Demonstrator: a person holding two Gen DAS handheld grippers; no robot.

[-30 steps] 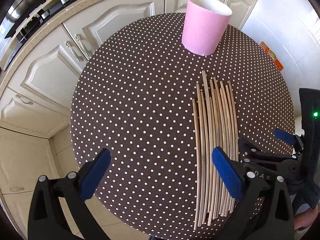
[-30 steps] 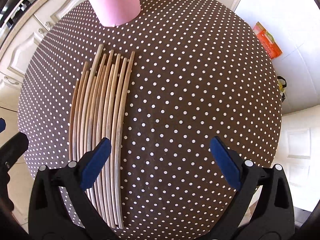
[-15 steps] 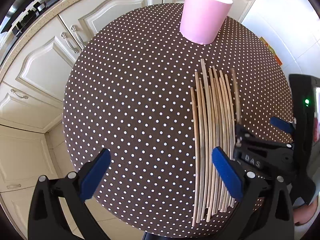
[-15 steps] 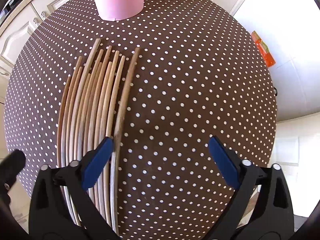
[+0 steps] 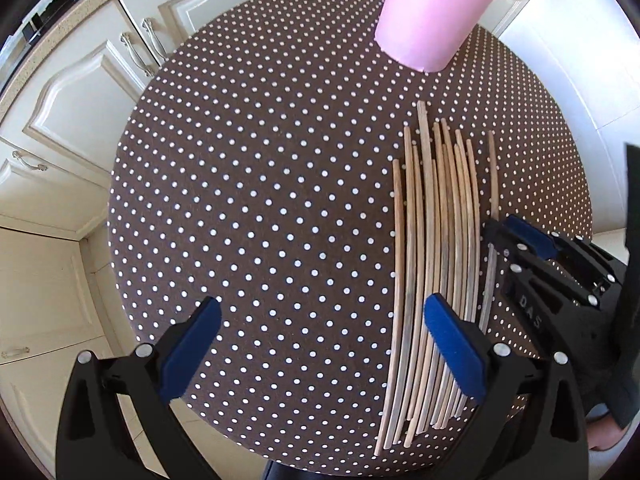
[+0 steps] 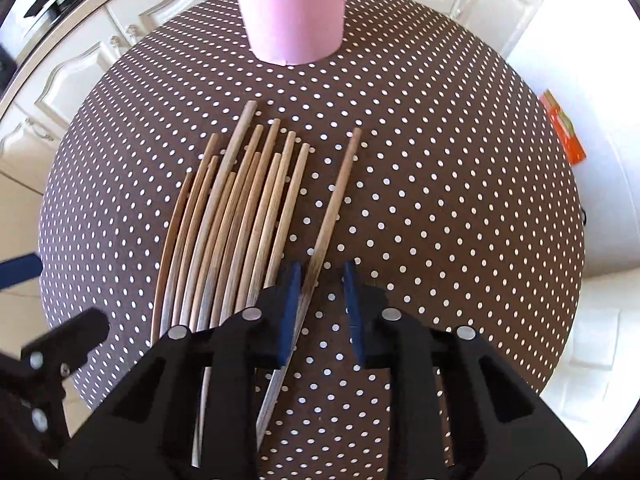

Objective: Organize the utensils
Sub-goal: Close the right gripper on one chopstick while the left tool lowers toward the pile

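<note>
Several wooden chopsticks (image 5: 436,248) lie side by side on a round brown polka-dot table (image 5: 260,208); they also show in the right wrist view (image 6: 232,216). A pink cup (image 5: 430,12) stands upright at the far edge, also in the right wrist view (image 6: 294,8). One chopstick (image 6: 332,208) lies apart to the right of the bunch. My right gripper (image 6: 320,304) straddles its near part with the jaws narrowed, a gap still on the right side; it also shows in the left wrist view (image 5: 506,236). My left gripper (image 5: 320,348) is open and empty above the table's near left.
White kitchen cabinets (image 5: 80,92) and a worktop curve behind and left of the table. An orange packet (image 6: 564,132) lies on the white floor to the right. The table's edge falls away on all sides.
My right gripper has moved forward and left over the rightmost chopstick, and its jaws have closed most of the way around it. That chopstick now lies apart from the bunch. The left gripper rose slightly.
</note>
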